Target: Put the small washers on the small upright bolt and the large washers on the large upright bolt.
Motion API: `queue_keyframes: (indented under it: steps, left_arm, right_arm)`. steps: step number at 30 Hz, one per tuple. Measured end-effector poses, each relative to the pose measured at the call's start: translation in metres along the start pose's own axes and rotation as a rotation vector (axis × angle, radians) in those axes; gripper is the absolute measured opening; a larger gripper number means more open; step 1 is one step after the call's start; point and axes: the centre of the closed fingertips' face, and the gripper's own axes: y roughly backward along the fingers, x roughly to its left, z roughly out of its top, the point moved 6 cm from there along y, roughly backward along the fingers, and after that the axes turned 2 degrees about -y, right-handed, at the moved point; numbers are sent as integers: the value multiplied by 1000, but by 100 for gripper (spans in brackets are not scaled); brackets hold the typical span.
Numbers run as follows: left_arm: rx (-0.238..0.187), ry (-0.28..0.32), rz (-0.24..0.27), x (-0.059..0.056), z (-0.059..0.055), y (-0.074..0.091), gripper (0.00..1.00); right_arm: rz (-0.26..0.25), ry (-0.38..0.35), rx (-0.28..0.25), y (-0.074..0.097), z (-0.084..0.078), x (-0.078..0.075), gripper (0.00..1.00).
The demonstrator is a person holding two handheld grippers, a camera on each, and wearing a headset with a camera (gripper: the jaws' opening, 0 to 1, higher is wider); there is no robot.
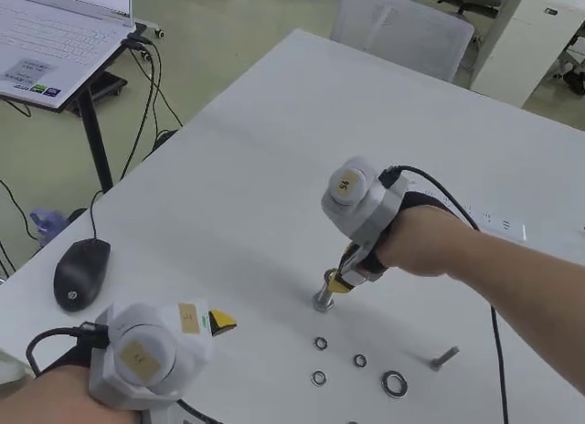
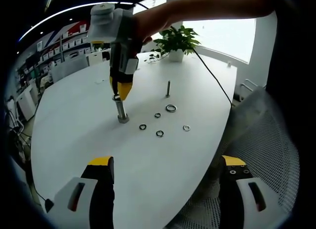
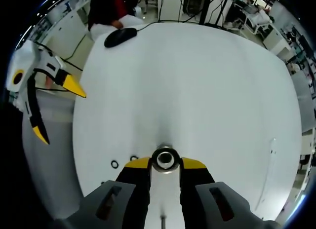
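While the left gripper (image 2: 167, 162) hung low over the near left edge of the bench (image 1: 274, 150), its fingers (image 2: 101, 165) stood wide apart with nothing between them. Just beyond it and to the right, several small washers (image 1: 321, 343) lay flat and loose on the bench, apart from one another. A loose large washer (image 1: 395, 384) lay at the near right of that group. The small bolt (image 2: 168, 88) was a little farther right, free of washers; it stood upright in the left gripper view.

Just past the washers stood the large bolt (image 1: 324, 298), upright with its head on the bench. The right gripper (image 1: 340, 280) pointed down onto it, held in a hand (image 1: 425, 241). Its fingers (image 3: 139, 163) were drawn in narrow on a held large washer (image 3: 164, 159), right at the top of the large bolt.

Farther left, a black mouse (image 1: 80, 271) sat at the bench's edge. A laptop (image 1: 59, 40) rested on a stand off the far left corner. A grey chair (image 1: 402, 36) stood at the far end.
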Motion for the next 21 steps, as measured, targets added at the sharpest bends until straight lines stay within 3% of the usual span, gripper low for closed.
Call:
queue_keyframes:
  steps: [7, 21]
  left_arm:
    - [4, 5, 14, 6, -2, 3, 87]
    - [7, 0, 7, 3, -1, 1, 86]
  right_arm:
    - [9, 6, 22, -6, 0, 0, 21]
    - [8, 25, 45, -20, 0, -1, 22]
